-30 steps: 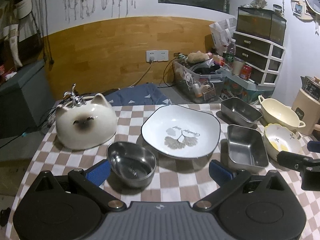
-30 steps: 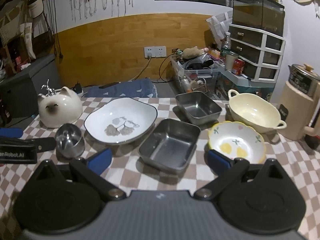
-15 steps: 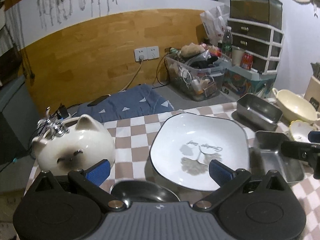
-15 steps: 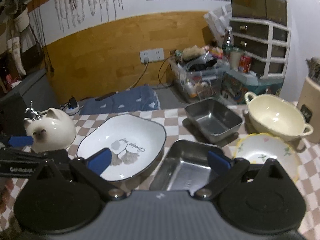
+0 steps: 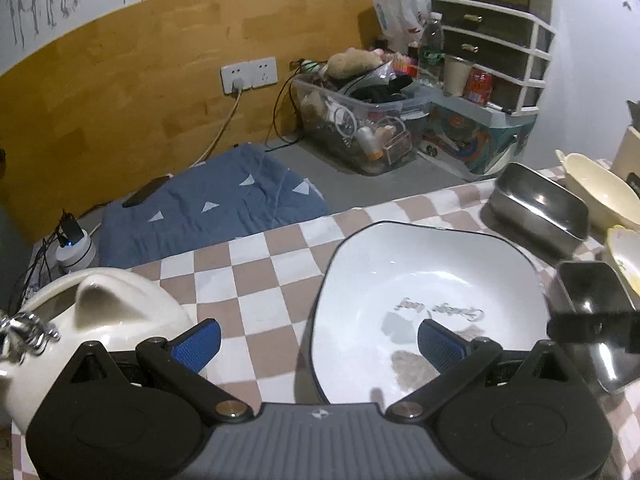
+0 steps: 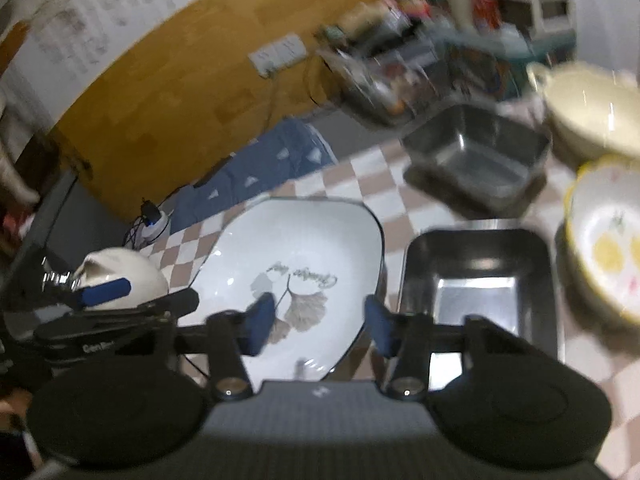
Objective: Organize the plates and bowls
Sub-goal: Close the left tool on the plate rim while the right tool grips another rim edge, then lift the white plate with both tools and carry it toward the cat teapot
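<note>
Left wrist view: your left gripper is spread wide with nothing between its blue pads; one pad hangs over the cat jar, the other over the plate. The plate is white, rounded-square and shallow, with a thin dark rim, a grey leaf print and a line of script. It lies on the checked cloth, between the cat jar and a steel tray. A black finger of your right gripper crosses that tray. Behind it sits a second steel tray, then a cream bowl and, at the frame's edge, a yellow-rimmed bowl. Past the table lie a blue cushion, a clear bin and drawers.

In the right wrist view, which is blurred, your right gripper is about half open over the plate's near right part; its jaws have just been closing, and the pads are not pressing on anything. Your left gripper shows at the left, by the cat jar.

Compared with a second ago, both grippers are closer in and lower. The plate fills more of each view, and the small round steel bowl seen then by your left gripper is out of sight.
</note>
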Available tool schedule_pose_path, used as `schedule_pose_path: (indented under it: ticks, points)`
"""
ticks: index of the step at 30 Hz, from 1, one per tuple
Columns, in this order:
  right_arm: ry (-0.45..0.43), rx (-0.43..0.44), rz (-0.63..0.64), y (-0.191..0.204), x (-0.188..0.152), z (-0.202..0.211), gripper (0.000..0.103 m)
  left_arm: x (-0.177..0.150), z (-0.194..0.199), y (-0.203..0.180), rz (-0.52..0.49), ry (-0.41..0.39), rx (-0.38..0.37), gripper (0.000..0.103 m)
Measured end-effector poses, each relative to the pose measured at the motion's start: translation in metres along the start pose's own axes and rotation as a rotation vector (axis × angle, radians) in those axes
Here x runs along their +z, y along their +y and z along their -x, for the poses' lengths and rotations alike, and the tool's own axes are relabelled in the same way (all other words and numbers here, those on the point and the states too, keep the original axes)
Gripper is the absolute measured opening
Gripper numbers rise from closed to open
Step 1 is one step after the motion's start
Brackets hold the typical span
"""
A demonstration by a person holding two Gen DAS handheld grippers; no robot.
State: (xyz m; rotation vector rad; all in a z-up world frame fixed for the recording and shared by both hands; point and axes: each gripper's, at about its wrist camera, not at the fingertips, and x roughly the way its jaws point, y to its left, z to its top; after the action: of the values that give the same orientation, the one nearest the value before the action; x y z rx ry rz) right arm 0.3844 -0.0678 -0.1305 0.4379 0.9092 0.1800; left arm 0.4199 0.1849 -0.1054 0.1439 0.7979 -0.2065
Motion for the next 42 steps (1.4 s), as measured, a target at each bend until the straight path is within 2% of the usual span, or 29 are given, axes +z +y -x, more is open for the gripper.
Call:
schedule_pose_path:
  ticks: [2, 4, 7, 9, 11, 14, 18, 20, 24, 27, 31, 36, 42]
  points:
    - [0.035, -0.017, -0.074, -0.004, 0.0, -0.01, 0.04, 0.004, -0.008, 0.005, 0.012, 0.02, -0.029, 0.103]
    - [0.058, -0.057, -0.137, -0.006, -0.002, -0.016, 0.038, 0.008, -0.015, 0.009, 0.022, 0.042, -0.069, 0.103]
    - [0.055, -0.098, -0.161, -0.006, -0.007, -0.019, 0.037, 0.012, -0.023, 0.012, 0.03, 0.065, -0.101, 0.102]
    - [0.048, -0.124, -0.139, -0.001, -0.009, -0.019, 0.037, 0.014, -0.028, 0.012, 0.023, 0.078, -0.121, 0.096]
    - [0.051, -0.137, -0.125, 0.003, -0.009, -0.02, 0.037, 0.015, -0.034, 0.011, 0.022, 0.099, -0.134, 0.081]
    - [0.051, -0.17, -0.109, 0.011, -0.01, -0.026, 0.037, 0.016, -0.044, 0.015, 0.067, 0.135, -0.179, 0.066]
    - [0.058, -0.196, -0.055, 0.016, -0.007, -0.031, 0.029, 0.012, -0.051, 0.02, 0.111, 0.154, -0.198, 0.055]
    - [0.07, -0.189, -0.041, 0.013, 0.0, -0.035, 0.024, 0.01, -0.053, 0.023, 0.13, 0.162, -0.204, 0.047]
    - [0.081, -0.182, -0.038, 0.008, 0.019, -0.05, 0.02, 0.005, -0.051, 0.032, 0.163, 0.164, -0.196, 0.04]
    - [0.075, -0.175, 0.004, 0.009, 0.032, -0.063, 0.019, 0.003, -0.052, 0.042, 0.207, 0.172, -0.183, 0.026]
    - [0.072, -0.147, 0.089, 0.008, 0.048, -0.079, 0.011, 0.0, -0.057, 0.057, 0.276, 0.182, -0.165, 0.027]
    - [0.125, -0.109, 0.161, 0.006, 0.064, -0.095, 0.014, -0.003, -0.06, 0.06, 0.307, 0.173, -0.189, 0.026]
    - [0.166, -0.053, 0.197, 0.004, 0.073, -0.114, 0.024, -0.005, -0.06, 0.057, 0.323, 0.163, -0.199, 0.016]
